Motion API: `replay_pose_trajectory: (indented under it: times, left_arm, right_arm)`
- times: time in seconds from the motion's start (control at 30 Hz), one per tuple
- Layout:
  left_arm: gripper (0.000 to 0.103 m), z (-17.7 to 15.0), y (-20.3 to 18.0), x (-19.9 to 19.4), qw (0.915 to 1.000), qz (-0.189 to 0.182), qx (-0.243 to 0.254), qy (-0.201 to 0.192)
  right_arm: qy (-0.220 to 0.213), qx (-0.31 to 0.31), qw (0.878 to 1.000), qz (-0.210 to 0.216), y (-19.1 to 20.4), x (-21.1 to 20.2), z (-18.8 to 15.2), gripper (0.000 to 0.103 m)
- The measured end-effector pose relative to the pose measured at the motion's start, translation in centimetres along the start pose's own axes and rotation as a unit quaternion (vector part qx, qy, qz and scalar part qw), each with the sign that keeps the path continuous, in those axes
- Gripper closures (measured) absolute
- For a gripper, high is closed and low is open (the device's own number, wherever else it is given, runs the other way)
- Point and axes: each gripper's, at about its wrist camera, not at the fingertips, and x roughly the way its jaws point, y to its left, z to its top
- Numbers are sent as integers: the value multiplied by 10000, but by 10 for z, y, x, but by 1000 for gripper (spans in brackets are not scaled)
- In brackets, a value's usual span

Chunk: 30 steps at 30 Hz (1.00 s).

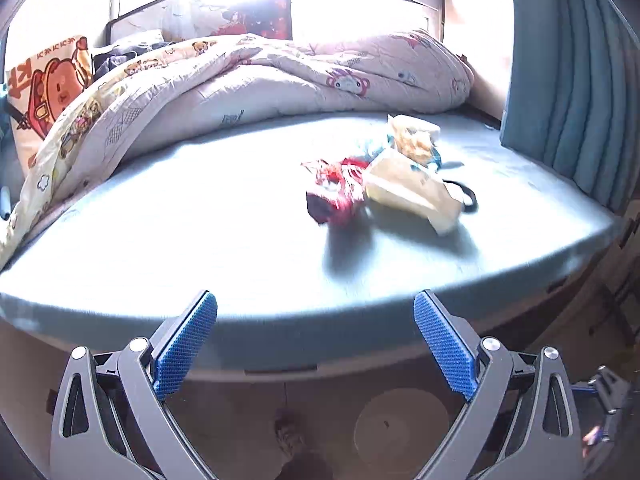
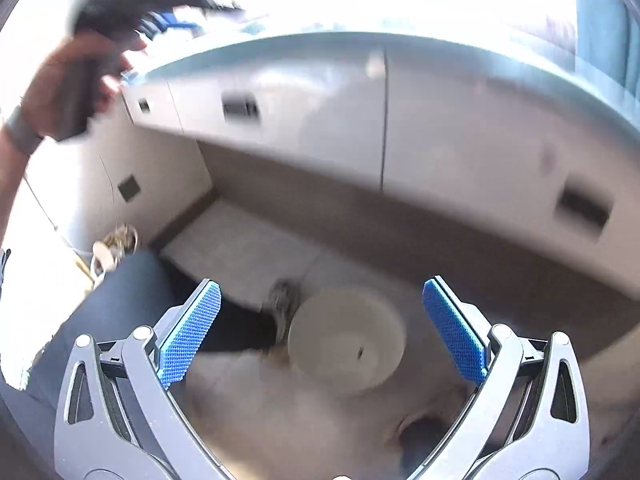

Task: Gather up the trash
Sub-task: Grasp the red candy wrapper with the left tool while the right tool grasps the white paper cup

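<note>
Several snack wrappers lie in a heap on the blue bed sheet (image 1: 200,232): a red wrapper (image 1: 336,192), a yellow packet (image 1: 412,192) and a pale crumpled bag (image 1: 414,140) behind them. My left gripper (image 1: 316,308) is open and empty, at the bed's near edge, short of the heap. My right gripper (image 2: 320,300) is open and empty, pointing down at the floor over a round white bin (image 2: 346,344). The same bin (image 1: 400,424) shows below the left gripper. The left gripper's handle (image 2: 120,12) and the hand holding it appear at the upper left of the right wrist view.
A rumpled cartoon-print quilt (image 1: 260,88) covers the back of the bed, with a bear pillow (image 1: 48,88) at far left. A blue curtain (image 1: 568,80) hangs at right. The bed base has white drawers (image 2: 320,120). My leg and shoe (image 2: 280,308) stand beside the bin.
</note>
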Motion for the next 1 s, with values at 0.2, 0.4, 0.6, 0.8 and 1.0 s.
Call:
replay_pose_trajectory:
  times: [0.2,0.4,0.6,0.8,1.0]
  left_arm:
    - [7,39,11,38,9996,-259,-94,74]
    - [25,48,4,61,9979,-629,-38,144]
    - [52,51,1,80,9969,-752,103,210]
    - [87,52,8,87,9956,-902,90,219]
    - [101,45,22,76,9957,-904,-35,189]
  right_arm:
    - [-901,-28,9959,66,-9,-42,79,5]
    - [-1015,122,9947,98,-10,-37,101,5]
    - [-855,126,9963,22,-7,-19,107,5]
    - [-890,161,9959,-51,-12,-2,131,5]
    - [-766,109,9968,-187,-17,30,181,5]
